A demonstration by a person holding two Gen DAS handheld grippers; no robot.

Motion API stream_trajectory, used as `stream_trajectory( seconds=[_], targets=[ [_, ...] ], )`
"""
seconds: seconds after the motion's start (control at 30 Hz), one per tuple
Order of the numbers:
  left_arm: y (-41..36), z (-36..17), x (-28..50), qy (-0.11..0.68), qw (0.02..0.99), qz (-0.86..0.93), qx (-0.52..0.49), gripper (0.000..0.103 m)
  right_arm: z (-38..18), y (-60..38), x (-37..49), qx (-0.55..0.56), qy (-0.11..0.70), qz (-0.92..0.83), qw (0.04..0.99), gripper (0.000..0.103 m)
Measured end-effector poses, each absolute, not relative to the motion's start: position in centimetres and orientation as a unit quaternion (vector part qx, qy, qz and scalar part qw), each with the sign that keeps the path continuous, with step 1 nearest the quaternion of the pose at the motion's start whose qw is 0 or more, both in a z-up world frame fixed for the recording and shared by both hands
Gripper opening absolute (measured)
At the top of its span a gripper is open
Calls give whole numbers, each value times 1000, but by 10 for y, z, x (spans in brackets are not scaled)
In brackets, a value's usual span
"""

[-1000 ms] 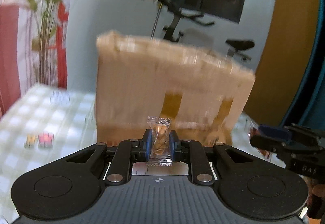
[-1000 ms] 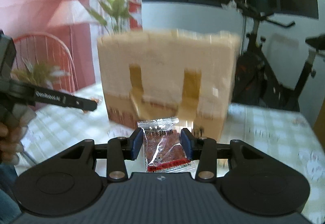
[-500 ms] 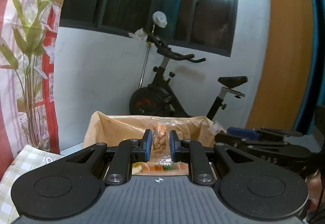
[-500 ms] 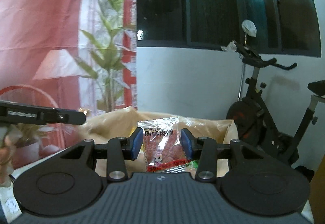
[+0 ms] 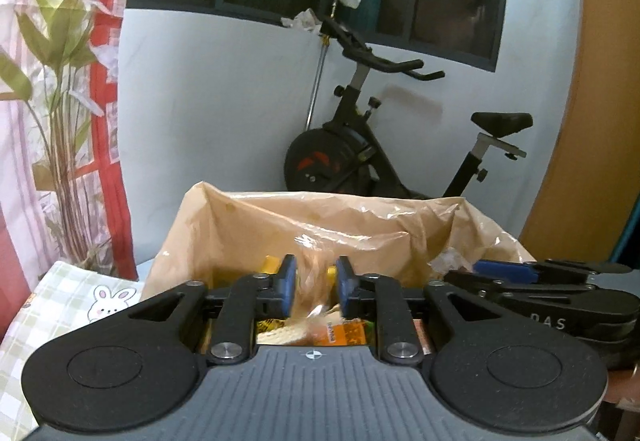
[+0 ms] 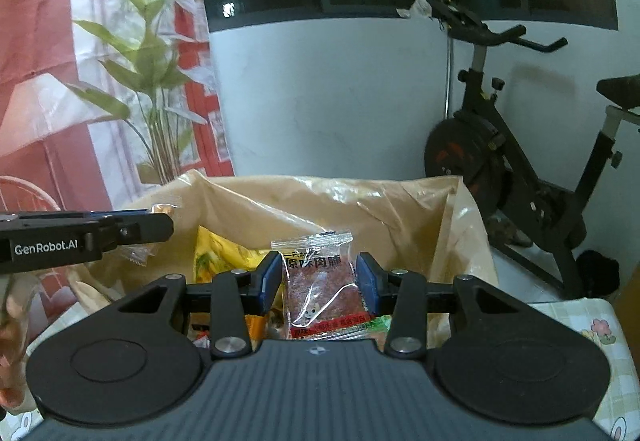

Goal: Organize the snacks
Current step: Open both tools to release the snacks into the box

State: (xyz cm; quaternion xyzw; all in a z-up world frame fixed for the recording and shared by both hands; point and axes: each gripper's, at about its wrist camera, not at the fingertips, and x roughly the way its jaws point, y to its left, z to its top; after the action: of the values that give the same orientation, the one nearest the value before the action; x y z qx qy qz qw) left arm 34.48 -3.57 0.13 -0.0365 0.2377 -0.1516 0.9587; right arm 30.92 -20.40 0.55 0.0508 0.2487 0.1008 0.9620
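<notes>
Jaws of left gripper (image 5: 316, 286) parted, blurred nut packet (image 5: 314, 283) between; right gripper (image 6: 317, 278) clamping jerky packet (image 6: 322, 283) above lined box (image 6: 360, 201).

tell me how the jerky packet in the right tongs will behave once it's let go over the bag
The jerky packet is thin and flat and stands upright unsupported, so it is probably fairly stiff and light. Its glossy clear wrapper looks slippery. Released from the right tongs, it would likely drop flat into the lined box, without rolling.
</notes>
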Motion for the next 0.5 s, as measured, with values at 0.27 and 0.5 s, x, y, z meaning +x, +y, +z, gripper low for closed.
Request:
stream_trajectory(
  seconds=[0.27, 0.5],
  targets=[
    [-24, 24, 328, 218, 968, -126, -16, 89, 7, -209, 304, 55, 255, 83, 962, 73],
    [-21, 52, 296, 185, 975, -118, 38, 95, 24, -206, 286, 58, 246, 74, 965, 95]
  ],
)
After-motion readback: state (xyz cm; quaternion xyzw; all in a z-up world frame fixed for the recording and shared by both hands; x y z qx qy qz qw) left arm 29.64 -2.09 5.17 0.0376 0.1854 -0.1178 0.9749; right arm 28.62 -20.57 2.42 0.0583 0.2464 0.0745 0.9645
